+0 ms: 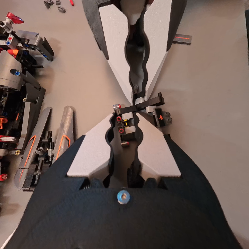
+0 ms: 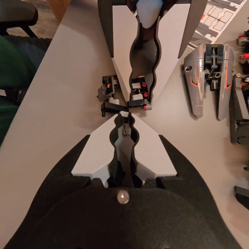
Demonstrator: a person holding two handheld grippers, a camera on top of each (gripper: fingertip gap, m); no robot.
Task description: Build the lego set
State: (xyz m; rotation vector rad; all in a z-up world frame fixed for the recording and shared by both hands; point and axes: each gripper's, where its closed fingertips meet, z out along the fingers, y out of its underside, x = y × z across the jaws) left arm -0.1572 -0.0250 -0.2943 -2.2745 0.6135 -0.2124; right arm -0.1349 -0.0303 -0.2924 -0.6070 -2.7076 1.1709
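The left tongs (image 1: 124,117) cover the sides of the small black build (image 1: 126,126) they close on, so the contact faces stay out of sight. The right tongs (image 2: 124,114) pinch a tiny grey pin (image 2: 126,129), its far end lost between the tips. The big model (image 1: 12,83) runs off the left edge. A sheet (image 2: 215,20) at far right is cut by the edge, as is a dark chair (image 2: 17,16) at far left.
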